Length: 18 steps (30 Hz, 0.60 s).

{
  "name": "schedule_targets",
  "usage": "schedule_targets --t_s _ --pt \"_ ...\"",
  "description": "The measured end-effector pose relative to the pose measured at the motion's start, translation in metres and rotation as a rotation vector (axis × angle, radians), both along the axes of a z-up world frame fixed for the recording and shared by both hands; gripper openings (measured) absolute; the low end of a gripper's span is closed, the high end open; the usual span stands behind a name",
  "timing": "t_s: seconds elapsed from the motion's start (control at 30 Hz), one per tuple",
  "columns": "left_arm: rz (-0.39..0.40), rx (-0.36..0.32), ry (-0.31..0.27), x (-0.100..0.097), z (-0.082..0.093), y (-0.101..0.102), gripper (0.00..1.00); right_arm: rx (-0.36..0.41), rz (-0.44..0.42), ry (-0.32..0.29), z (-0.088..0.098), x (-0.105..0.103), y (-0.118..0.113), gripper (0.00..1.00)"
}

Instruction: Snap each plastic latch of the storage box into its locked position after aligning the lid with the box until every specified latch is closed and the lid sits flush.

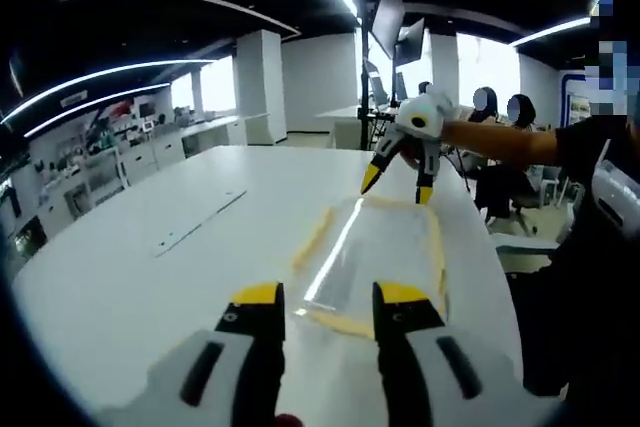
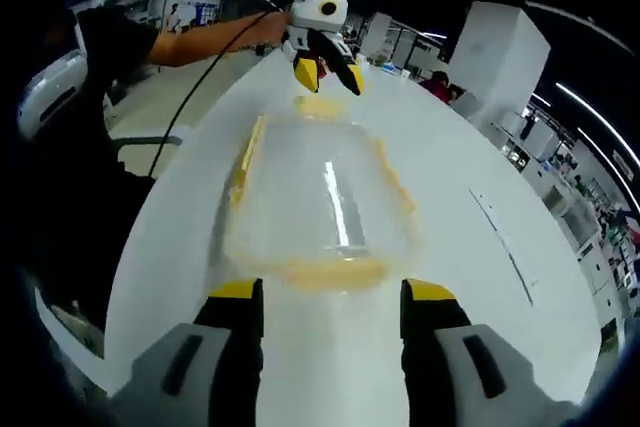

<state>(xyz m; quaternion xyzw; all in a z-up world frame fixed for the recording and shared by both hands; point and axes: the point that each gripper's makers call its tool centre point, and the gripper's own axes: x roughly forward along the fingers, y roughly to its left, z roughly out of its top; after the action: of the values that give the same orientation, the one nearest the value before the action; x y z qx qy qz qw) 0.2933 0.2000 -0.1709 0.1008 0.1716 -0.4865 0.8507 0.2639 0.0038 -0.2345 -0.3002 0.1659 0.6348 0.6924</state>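
A clear plastic storage box (image 1: 378,252) (image 2: 320,192) with its lid on lies on the white table (image 1: 150,277) (image 2: 460,277). Yellow latches run along its edges: one at the end nearest my left gripper (image 1: 335,323), one at the end nearest my right gripper (image 2: 325,273), and more along the long sides (image 1: 312,237) (image 2: 245,162). My left gripper (image 1: 330,297) (image 2: 328,77) stands open just short of one end. My right gripper (image 2: 335,292) (image 1: 398,187) is open at the opposite end. Neither touches the box. Whether the latches are snapped down I cannot tell.
A long flat strip (image 1: 200,222) (image 2: 500,232) lies on the table beside the box. The person's arm (image 1: 500,142) (image 2: 200,42) reaches in from the table's edge. Seated people, a monitor on a stand (image 1: 385,17) and office counters lie beyond the table.
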Motion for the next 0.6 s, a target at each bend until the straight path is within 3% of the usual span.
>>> schedule_targets --t_s 0.17,0.27,0.53,0.6 --pt "-0.066 0.071 0.010 -0.004 -0.012 -0.019 0.33 0.100 -0.063 -0.017 -0.002 -0.009 0.000 0.57" --pt "-0.069 0.073 0.025 -0.003 -0.018 -0.027 0.34 0.165 -0.126 -0.018 -0.004 -0.011 0.003 0.58" --pt "-0.052 0.094 0.081 0.004 -0.033 -0.033 0.46 0.306 -0.219 -0.040 -0.005 -0.020 0.008 0.64" --pt "-0.051 0.097 0.095 0.005 -0.035 -0.034 0.53 0.330 -0.235 -0.033 -0.005 -0.025 0.009 0.65"
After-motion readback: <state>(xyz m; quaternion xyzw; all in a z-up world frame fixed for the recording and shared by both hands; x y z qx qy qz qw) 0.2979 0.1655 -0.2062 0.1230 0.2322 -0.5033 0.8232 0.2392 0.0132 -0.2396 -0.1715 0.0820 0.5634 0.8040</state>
